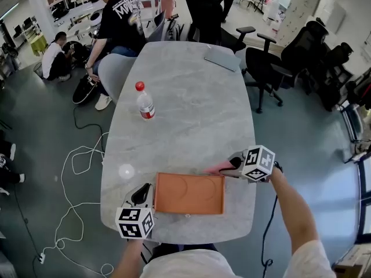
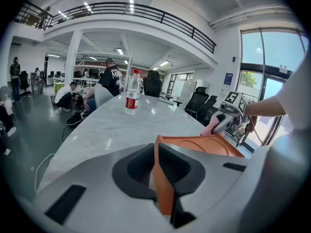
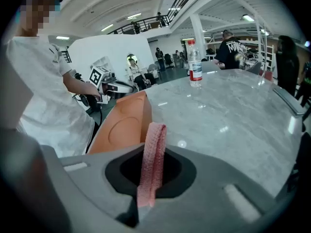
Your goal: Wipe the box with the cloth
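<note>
A shallow orange box [image 1: 189, 193] lies near the front edge of the grey marble table [image 1: 191, 97]. My left gripper [image 1: 143, 197] is shut on the box's left rim [image 2: 163, 178], which stands edge-on between the jaws. My right gripper [image 1: 233, 165] is shut on a pink cloth [image 3: 151, 161], a folded strip standing upright between the jaws. In the head view the pink cloth [image 1: 219, 168] sits at the box's far right corner. The orange box [image 3: 121, 125] lies just ahead and left of it in the right gripper view, and the right gripper [image 2: 224, 122] with the cloth shows across the box [image 2: 204, 144] in the left gripper view.
A water bottle [image 1: 145, 104] with a red cap stands mid-table, beyond the box. A grey flat item [image 1: 222, 58] lies at the far end. Office chairs [image 1: 272, 62] surround the far right side, people sit beyond the far left, and cables [image 1: 75, 172] lie on the floor at left.
</note>
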`<state>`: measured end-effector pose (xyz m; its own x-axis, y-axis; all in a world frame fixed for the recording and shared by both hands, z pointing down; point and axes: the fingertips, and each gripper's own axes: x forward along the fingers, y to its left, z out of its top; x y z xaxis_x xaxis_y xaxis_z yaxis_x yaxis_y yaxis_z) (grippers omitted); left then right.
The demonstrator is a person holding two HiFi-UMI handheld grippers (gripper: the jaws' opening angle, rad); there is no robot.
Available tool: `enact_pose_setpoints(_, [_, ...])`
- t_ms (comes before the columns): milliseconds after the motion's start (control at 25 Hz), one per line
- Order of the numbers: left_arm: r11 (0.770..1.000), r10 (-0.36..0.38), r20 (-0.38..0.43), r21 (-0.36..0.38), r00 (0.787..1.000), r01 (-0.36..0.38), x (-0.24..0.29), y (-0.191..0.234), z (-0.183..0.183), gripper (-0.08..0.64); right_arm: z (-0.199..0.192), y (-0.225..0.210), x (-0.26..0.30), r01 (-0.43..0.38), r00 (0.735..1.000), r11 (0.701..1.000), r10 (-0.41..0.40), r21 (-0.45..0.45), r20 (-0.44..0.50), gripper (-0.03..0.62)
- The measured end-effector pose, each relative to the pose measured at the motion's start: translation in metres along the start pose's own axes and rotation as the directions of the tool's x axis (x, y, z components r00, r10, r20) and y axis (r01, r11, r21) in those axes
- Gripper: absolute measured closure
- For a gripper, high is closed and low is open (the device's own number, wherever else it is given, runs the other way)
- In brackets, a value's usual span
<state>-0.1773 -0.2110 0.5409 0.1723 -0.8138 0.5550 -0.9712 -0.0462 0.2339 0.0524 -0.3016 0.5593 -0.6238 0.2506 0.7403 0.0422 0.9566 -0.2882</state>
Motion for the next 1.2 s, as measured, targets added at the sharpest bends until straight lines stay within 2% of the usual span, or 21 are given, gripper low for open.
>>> enact_pose_setpoints(320, [1.000,-0.016,0.009,0.001,1.000,0.016,-0.005,0.002,-0.002,0.531,-0.014,0.009,-0.016,0.041,0.999,0.999,-0.041,0.024,-0.026,0.578])
enact_pose_setpoints(480, [1.000,-0.019,0.017,-0.009,1.000,0.019,-0.009,0.003,-0.004,0.529,-0.004,0.008,-0.024,0.077,0.996,0.997,-0.077,0.002,-0.037,0.578])
enact_pose_setpoints(600, [1.000,-0.020,0.026,-0.018,0.999,0.021,-0.010,0.006,-0.007,0.530,0.020,0.006,-0.024,0.108,0.994,0.993,-0.109,-0.042,-0.023,0.578])
enact_pose_setpoints(840, [0.999,-0.011,0.051,-0.039,0.999,0.013,-0.023,0.015,-0.007,0.531,0.093,0.011,0.003,0.137,0.991,0.978,-0.136,-0.158,0.017,0.578])
enact_pose_setpoints(1200, [0.997,0.024,0.079,-0.068,0.997,-0.019,-0.048,0.038,-0.011,0.531,0.185,0.029,0.080,0.085,0.996,0.953,-0.087,-0.290,0.007,0.578])
